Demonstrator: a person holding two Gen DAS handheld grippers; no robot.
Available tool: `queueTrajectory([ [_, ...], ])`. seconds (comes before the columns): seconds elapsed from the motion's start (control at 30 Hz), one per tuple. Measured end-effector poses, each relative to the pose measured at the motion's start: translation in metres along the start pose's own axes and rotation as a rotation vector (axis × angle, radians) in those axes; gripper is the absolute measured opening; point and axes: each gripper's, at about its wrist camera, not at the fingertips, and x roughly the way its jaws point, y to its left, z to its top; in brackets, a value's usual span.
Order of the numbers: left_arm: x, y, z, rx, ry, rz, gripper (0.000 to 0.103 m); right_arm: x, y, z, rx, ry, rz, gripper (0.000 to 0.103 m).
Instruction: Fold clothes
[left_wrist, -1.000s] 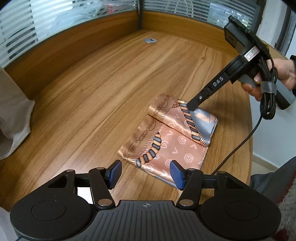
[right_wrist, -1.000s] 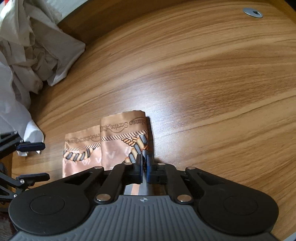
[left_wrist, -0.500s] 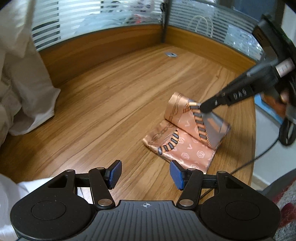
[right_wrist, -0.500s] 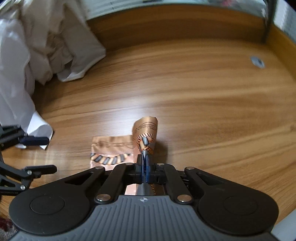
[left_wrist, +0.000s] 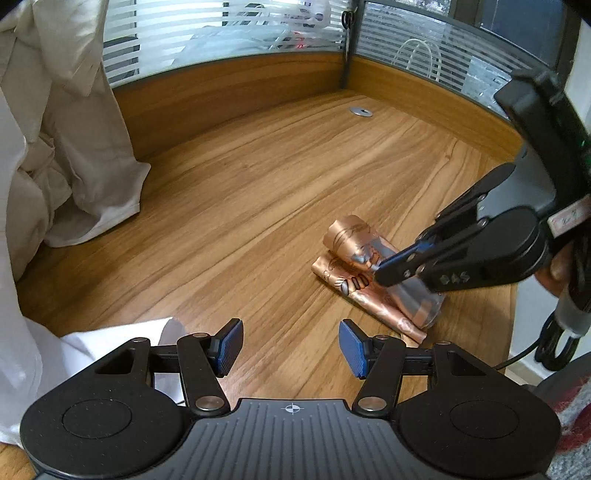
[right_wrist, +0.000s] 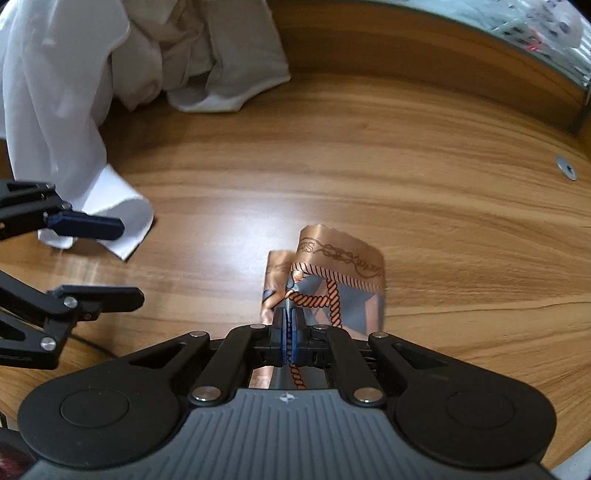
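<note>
White letters "DAS" stand on the right gripper (left_wrist: 384, 266) arm.

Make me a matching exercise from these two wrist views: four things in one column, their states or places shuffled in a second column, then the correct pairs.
Things:
1. left gripper
2. right gripper
3. patterned scarf
4. white and beige clothes

States or places:
A. heaped unfolded at the edge of the wooden table
B. shut on an edge of fabric
C. open, holding nothing
D. partly folded, one edge lifted off the table

Pairs: 1-C, 2-B, 3-D, 4-A
</note>
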Motion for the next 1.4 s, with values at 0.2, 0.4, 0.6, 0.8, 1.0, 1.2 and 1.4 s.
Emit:
queueTrajectory([
  [0.2, 0.008, 0.004, 0.003, -0.075, 0.041, 0.014, 0.060, 0.017, 0.011, -0.006, -0.039, 0.023, 0.023, 0.004],
  [0.4, 0.027, 0.015, 0.016, -0.223, 0.055, -0.013, 0.060, 0.003, 0.001, -0.016, -0.019, 0.014, 0.055, 0.007],
  [0.6, 0.045, 0.021, 0.033, -0.314, 0.030, -0.045, 0.058, -0.020, -0.015, -0.028, 0.026, -0.014, 0.071, 0.014],
  [0.8, 0.067, 0.016, 0.054, -0.220, 0.024, -0.105, 0.058, -0.033, -0.034, -0.048, 0.113, -0.014, 0.057, 0.027],
  [1.0, 0.089, 0.013, 0.061, -0.147, 0.066, -0.131, 0.045, -0.033, -0.043, -0.073, 0.255, 0.021, 0.077, 0.032],
  [1.2, 0.092, 0.010, 0.056, -0.116, 0.094, -0.147, 0.016, -0.031, -0.043, -0.080, 0.328, 0.008, 0.045, 0.034],
  [1.4, 0.092, 0.009, 0.045, -0.127, 0.124, -0.149, 0.013, -0.028, -0.054, -0.084, 0.345, 0.002, -0.002, 0.039],
])
